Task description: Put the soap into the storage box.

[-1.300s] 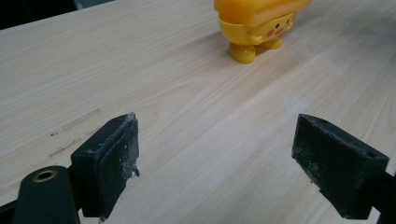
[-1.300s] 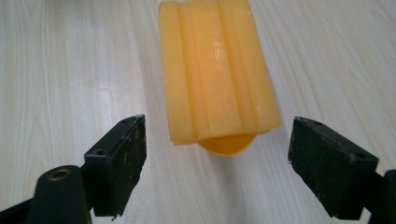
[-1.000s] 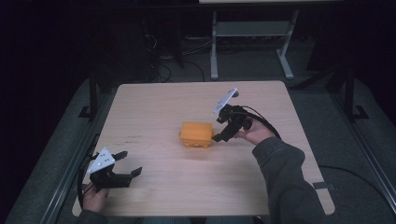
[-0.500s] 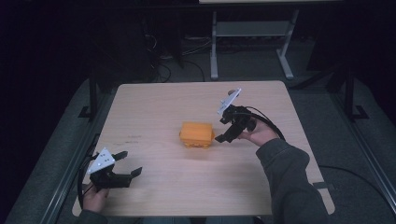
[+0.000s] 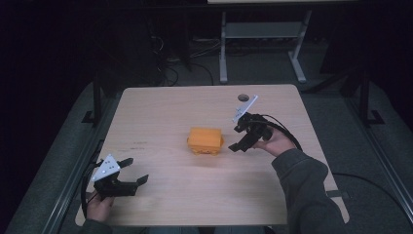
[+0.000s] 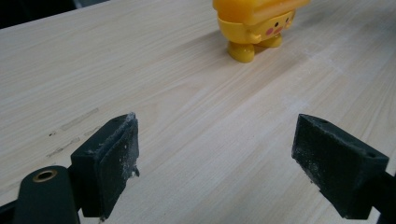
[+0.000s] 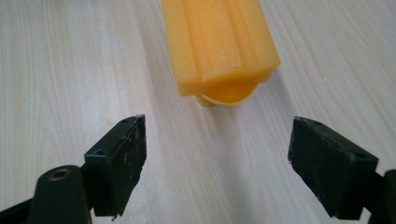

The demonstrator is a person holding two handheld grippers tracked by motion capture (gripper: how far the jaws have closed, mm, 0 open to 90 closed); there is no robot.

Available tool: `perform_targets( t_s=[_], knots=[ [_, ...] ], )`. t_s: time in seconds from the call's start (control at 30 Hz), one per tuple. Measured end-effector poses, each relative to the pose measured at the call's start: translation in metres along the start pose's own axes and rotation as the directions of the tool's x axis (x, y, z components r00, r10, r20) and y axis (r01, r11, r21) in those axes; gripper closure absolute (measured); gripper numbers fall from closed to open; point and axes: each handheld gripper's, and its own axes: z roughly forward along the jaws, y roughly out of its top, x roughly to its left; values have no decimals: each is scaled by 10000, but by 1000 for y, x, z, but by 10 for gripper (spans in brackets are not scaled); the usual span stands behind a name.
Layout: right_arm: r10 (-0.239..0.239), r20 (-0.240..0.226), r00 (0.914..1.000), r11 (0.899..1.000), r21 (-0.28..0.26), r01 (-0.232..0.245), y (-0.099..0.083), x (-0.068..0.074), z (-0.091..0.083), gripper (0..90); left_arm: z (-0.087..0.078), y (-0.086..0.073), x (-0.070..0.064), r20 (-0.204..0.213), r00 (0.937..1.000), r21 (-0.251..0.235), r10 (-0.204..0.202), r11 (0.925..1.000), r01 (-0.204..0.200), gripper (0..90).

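Left gripper [image 5: 130,171]: held low at the near left corner of the tabletop [image 5: 160,105], jaws spread wide, nothing between them; no shift is seen from the earlier frames.
Yellow toy [image 5: 205,140]: stood at mid-tabletop, untouched; its place is unchanged.
Right gripper [image 5: 237,137]: jaws spread apart, pointed at the toy from its right, just beside it without contact; it has been drawn slightly nearer the person than a second ago.
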Motion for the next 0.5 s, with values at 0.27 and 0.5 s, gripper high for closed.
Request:
perform_targets(
  t_s=[0.27,0.5],
  knots=[
    [187,59,9998,9998,-103,-186,-10,1,-2,190,0,0,0,20,10000,-14,-9,10000,9,143],
    [282,88,9996,9996,-66,-281,-17,2,-4,189,0,0,-1,7,10000,30,6,10000,-6,143]
  ],
)
